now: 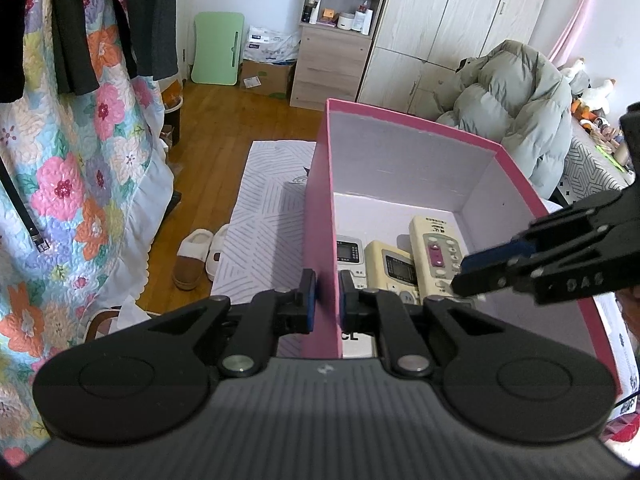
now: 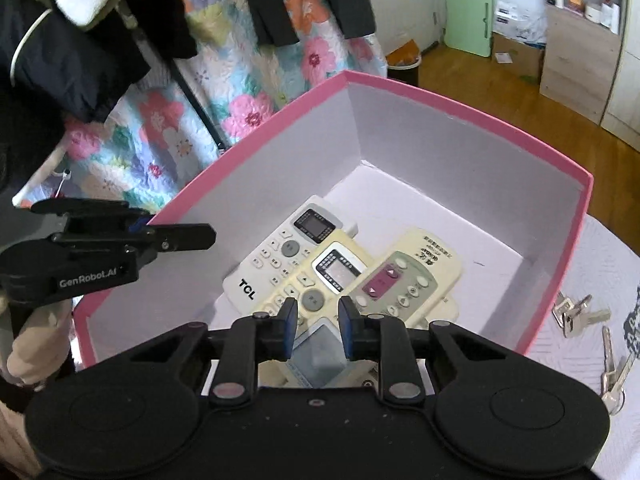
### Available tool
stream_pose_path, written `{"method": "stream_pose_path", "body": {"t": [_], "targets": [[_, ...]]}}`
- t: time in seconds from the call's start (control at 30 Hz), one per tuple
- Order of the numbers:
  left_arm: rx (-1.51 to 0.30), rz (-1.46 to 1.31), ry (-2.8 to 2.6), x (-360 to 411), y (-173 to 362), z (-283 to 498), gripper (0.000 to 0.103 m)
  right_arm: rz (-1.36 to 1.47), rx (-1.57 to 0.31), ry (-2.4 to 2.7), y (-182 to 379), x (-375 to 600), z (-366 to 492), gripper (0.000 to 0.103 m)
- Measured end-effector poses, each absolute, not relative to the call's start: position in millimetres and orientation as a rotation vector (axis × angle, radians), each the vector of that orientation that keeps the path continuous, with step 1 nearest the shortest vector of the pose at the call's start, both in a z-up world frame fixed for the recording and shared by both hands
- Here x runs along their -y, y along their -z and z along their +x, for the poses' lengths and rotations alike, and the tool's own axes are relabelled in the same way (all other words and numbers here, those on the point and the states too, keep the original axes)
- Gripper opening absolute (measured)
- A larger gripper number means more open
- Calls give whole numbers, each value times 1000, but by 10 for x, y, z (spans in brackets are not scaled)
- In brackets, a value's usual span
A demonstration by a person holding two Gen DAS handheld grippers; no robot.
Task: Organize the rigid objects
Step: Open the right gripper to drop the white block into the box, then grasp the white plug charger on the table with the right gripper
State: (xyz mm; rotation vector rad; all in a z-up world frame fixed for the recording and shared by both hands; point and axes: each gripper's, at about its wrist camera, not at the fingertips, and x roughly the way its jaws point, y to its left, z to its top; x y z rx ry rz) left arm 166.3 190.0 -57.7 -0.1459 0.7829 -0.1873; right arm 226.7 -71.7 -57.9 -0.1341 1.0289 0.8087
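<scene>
Currently your left hand-held gripper (image 1: 327, 300) clamps the pink box (image 1: 400, 160) wall; the right hand-held gripper (image 2: 317, 326) gapes, empty, above 4 stiff, slick remotes (image 2: 332, 268): grip mid-body.

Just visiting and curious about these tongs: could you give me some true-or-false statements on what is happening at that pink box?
1. The left tongs clamp the pink box wall. True.
2. The box is empty. False: several remotes lie inside, among them a white TCL remote.
3. Keys lie outside the box. True.
4. The right tongs hold the keys. False: they hang over the remotes, with nothing visibly gripped.
</scene>
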Motion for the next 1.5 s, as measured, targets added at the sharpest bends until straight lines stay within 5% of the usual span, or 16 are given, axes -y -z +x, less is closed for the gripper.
{"method": "stream_pose_path", "body": {"t": [0.13, 0.4, 1.0, 1.27, 1.5], "targets": [[-783, -148, 187, -1897, 578, 1663, 10, -85, -928, -780, 290, 897, 2225, 28], [-789, -158, 183, -1924, 561, 1699, 10, -109, -891, -637, -67, 1603, 1763, 59], [-775, -113, 152, -1817, 515, 1609, 7, -29, -1272, -350, 1005, 2109, 1500, 64], [-760, -30, 108, -1688, 520, 1568, 5, 75, -1236, -264, 1153, 2152, 1688, 68], [-758, 1, 97, -1655, 523, 1551, 4, -18, -1189, -298, 1152, 2087, 1627, 63]]}}
